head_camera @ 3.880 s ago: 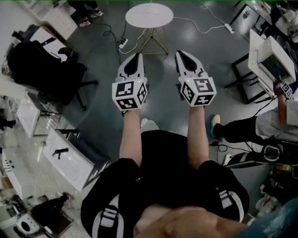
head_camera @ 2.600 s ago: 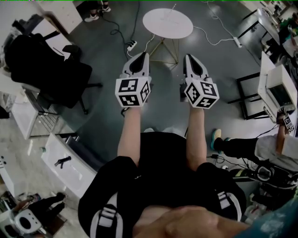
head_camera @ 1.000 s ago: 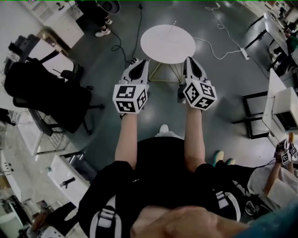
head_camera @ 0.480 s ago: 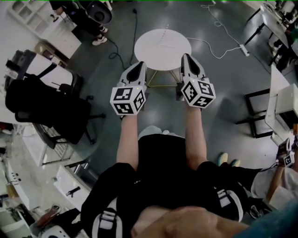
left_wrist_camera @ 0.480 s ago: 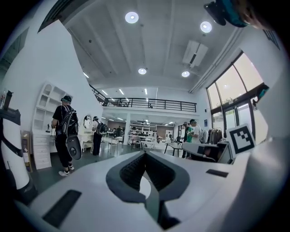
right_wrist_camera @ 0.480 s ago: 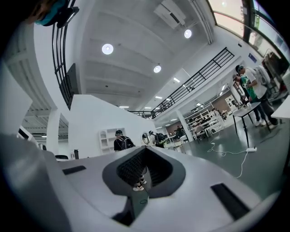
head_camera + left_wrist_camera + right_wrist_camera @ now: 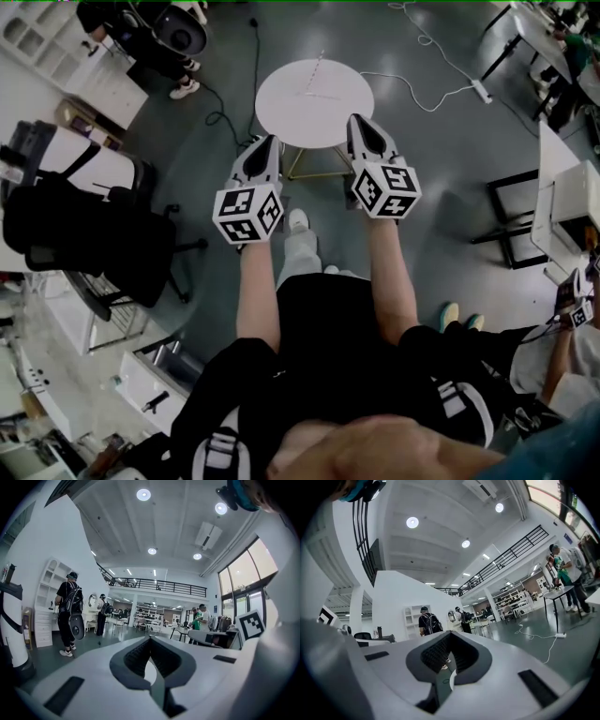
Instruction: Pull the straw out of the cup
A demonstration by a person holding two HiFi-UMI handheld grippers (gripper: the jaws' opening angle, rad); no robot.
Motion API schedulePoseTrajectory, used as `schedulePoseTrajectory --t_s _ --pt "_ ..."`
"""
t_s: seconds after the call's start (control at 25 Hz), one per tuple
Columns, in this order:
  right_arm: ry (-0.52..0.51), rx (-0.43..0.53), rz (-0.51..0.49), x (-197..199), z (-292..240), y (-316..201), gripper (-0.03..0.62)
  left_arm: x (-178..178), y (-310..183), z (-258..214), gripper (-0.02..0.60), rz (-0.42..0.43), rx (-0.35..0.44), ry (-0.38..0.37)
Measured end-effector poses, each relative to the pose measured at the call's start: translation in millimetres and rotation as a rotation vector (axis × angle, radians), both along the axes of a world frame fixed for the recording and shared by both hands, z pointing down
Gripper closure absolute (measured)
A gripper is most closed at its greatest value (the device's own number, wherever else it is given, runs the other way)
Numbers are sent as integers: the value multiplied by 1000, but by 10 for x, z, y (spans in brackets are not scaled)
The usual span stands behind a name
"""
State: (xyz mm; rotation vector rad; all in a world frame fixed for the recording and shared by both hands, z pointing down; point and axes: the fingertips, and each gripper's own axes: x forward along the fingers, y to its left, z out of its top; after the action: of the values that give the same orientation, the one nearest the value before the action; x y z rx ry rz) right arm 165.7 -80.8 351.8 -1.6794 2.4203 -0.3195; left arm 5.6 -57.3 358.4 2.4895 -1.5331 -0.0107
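You stand short of the round desk at upper centre, left gripper and right gripper empty with fingers together, the straw upright beyond them, the approach likely unfinished and opening the fingers next.

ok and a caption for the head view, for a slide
Person holds the left gripper and right gripper, both shut and empty, out toward a round white table.

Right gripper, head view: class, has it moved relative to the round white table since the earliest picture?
Yes. The right gripper has come forward towards the round white table; its tip now overlaps the near rim, where a gap showed before.
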Motion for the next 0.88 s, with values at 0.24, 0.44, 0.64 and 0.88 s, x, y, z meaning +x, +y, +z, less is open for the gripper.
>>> schedulePoseTrajectory --t_s 0.24,0.44,0.64,0.88 --pt "41 -5 70 318 -22 -201 577 216 -361 -22 572 55 7 40" --pt "61 -7 129 498 -43 -586 578 344 -797 -6 572 99 9 54" --pt "116 -39 83 171 156 -1195 577 248 -1445 154 572 87 -19 67" --pt "110 -81 73 46 250 -1963 579 178 -2178 322 572 100 -68 73"
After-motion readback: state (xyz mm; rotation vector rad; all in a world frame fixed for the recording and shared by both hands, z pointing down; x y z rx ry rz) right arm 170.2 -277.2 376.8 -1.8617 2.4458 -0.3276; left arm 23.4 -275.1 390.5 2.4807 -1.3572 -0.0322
